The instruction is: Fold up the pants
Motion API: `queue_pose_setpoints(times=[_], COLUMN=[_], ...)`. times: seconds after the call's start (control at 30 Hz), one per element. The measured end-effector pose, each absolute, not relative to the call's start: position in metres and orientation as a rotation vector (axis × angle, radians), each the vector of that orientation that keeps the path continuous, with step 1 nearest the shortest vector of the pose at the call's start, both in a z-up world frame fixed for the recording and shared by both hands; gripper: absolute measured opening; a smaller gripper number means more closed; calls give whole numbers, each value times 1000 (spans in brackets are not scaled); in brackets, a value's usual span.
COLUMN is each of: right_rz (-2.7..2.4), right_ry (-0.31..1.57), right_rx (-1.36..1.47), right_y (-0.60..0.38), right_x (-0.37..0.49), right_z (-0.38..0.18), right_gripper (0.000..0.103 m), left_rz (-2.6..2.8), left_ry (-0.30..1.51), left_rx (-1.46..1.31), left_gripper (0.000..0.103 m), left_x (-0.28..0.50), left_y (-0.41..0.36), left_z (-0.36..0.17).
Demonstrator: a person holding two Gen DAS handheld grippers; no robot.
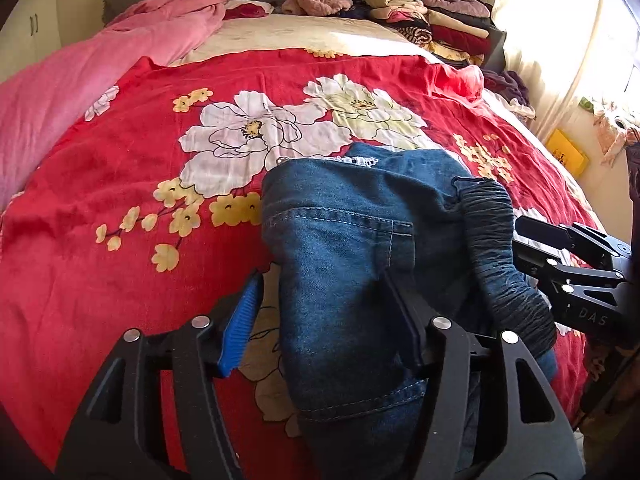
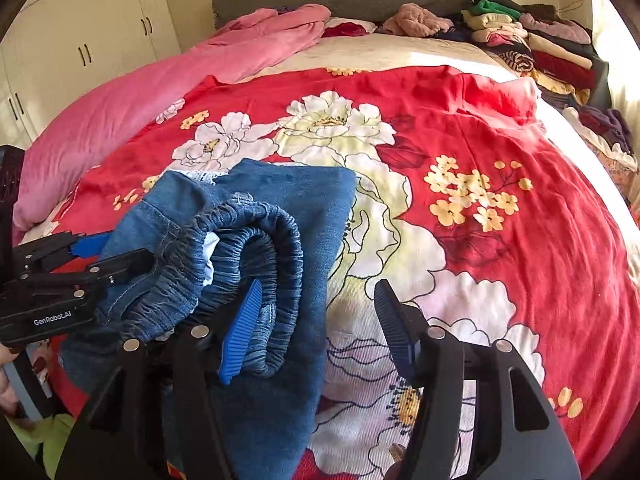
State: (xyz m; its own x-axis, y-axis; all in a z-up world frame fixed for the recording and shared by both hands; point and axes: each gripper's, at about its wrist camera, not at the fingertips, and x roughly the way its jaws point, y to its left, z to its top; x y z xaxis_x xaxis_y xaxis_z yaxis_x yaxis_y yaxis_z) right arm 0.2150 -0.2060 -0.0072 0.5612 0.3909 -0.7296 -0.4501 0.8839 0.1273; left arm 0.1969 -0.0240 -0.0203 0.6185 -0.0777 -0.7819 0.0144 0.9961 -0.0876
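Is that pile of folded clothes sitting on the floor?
No, the stack of folded clothes rests on the bed, at its far right corner near the headboard.

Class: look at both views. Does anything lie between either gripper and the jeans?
Nothing visible does. The left gripper already has the jeans between its open fingers, and the right gripper sits open at the elastic waistband.

Bed (image 2: 400,52), red floral cover (image 2: 520,280), jeans (image 2: 280,380), pink blanket (image 2: 140,96), clothes stack (image 2: 532,44)
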Motion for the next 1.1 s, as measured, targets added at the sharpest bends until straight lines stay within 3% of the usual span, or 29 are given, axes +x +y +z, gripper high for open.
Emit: queue_pose_setpoints(times=[0.23, 0.37, 1.1], right_rz=[484, 486, 486], right_ry=[736, 685, 559], right_rx=[-70, -48, -40], right_y=[-221, -232, -265], right_x=[186, 169, 79], right_z=[20, 35, 80], right_gripper=[90, 95, 98], left_rz=[-52, -35, 3], left_ry=[875, 845, 752], left_rx=[-67, -60, -65], left_gripper=[77, 92, 93], left_x=[182, 169, 77], left_y=[-29, -32, -44], left_z=[-7, 5, 54])
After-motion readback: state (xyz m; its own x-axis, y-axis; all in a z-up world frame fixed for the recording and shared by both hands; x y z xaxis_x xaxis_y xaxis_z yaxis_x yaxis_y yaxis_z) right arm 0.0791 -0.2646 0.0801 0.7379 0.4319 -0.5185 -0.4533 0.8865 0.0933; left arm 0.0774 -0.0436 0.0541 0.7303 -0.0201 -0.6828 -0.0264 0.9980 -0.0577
